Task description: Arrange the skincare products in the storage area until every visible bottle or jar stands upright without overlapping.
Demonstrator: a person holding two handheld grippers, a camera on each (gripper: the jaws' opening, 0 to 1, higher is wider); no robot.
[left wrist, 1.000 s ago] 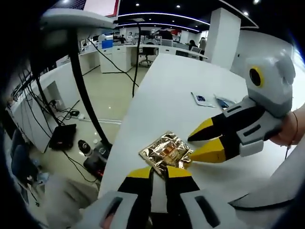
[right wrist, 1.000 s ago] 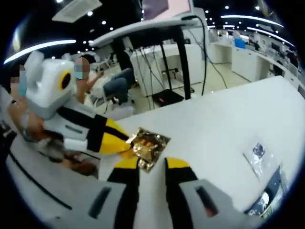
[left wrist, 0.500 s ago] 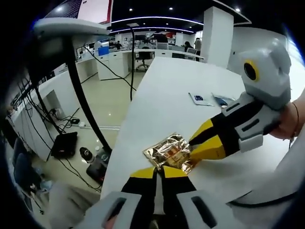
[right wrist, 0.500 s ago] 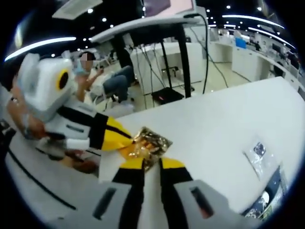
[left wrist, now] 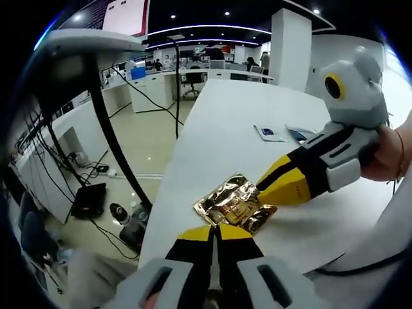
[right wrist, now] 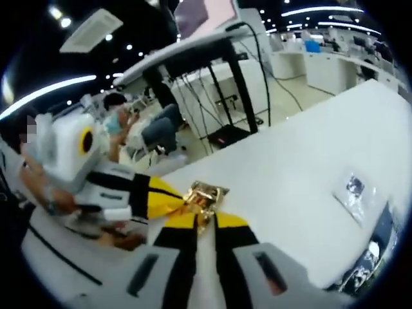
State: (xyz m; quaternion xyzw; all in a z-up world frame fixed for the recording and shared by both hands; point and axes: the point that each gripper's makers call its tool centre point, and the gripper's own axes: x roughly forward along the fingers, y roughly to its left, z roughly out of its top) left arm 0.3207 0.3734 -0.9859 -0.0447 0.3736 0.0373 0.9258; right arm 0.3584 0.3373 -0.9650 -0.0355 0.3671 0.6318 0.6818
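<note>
White tabletop (left wrist: pixel 225 122) runs through a big open office with desks, ceiling lights and a black monitor stand with hanging cables beside it.

Near the table's edge lies a crinkled gold foil packet (left wrist: pixel 235 205), and both tongs meet at it. In the left gripper view, the left gripper (left wrist: pixel 214 233) rises from the bottom with its yellow-tipped jaws drawn together on the near edge of the packet, pinching it. The right gripper (left wrist: pixel 262 188) comes in from the right, held by a hand (left wrist: pixel 385 154), and its yellow jaws are pressed together on the far side of the packet, gripping that edge too.

In the right gripper view the packet (right wrist: pixel 205 196) looks small and folded, caught just above the right gripper (right wrist: pixel 205 222), whose jaws are squeezed nearly together on it. The left gripper (right wrist: pixel 183 199) reaches in from the left and touches the packet on that side.

Farther along the table from the packet, well apart from it, lie two flat clear sachets (left wrist: pixel 270 133) side by side; in the right gripper view one sachet (right wrist: pixel 354 191) sits to the right of the packet, with a darker one (right wrist: pixel 376 241) just beyond it near the table edge.

Behind the packet, off the table, a seated person (right wrist: pixel 138 122) is at another desk.
</note>
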